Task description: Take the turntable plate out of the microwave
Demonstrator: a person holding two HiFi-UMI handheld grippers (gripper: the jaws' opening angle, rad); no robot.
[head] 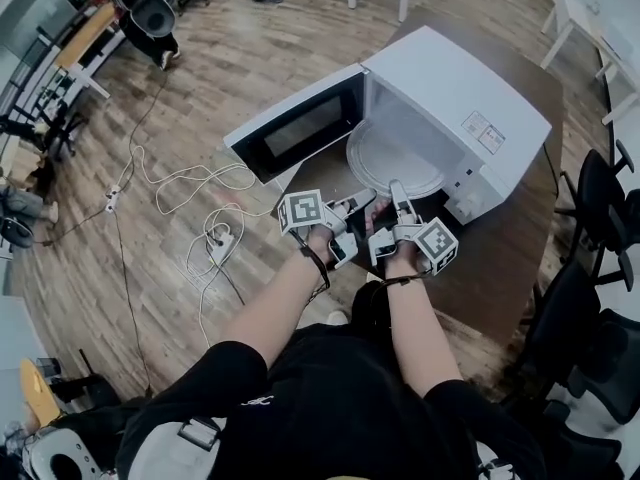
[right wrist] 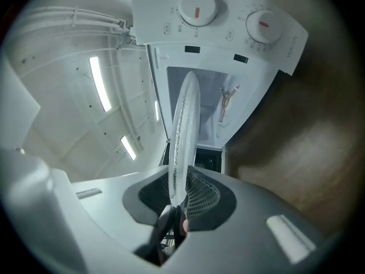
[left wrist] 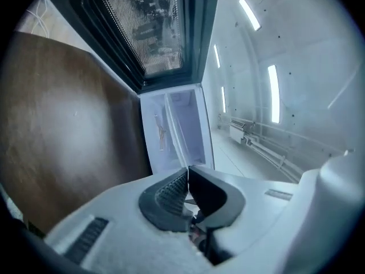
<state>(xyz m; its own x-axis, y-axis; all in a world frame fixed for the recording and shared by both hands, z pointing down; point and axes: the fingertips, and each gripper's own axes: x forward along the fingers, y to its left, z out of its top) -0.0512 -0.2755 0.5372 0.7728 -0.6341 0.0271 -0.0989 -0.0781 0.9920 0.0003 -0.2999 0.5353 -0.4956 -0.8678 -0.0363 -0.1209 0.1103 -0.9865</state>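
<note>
The white microwave [head: 455, 93] stands on a brown table [head: 520, 258] with its door [head: 295, 133] swung wide to the left. The glass turntable plate [head: 395, 158] lies level at the mouth of the cavity, partly sticking out. My right gripper [head: 398, 190] is shut on the plate's near rim; in the right gripper view the plate [right wrist: 183, 130] shows edge-on between the pads [right wrist: 199, 196], with the control dials [right wrist: 228, 16] behind it. My left gripper [head: 365, 201] sits just left of the right one, shut and empty [left wrist: 187, 181], facing the open cavity [left wrist: 177, 130] and the door [left wrist: 154, 27].
White cables and a power strip [head: 218, 243] lie on the wooden floor at the left. Black office chairs [head: 600, 258] stand at the table's right. The table's front edge runs close to the person's body.
</note>
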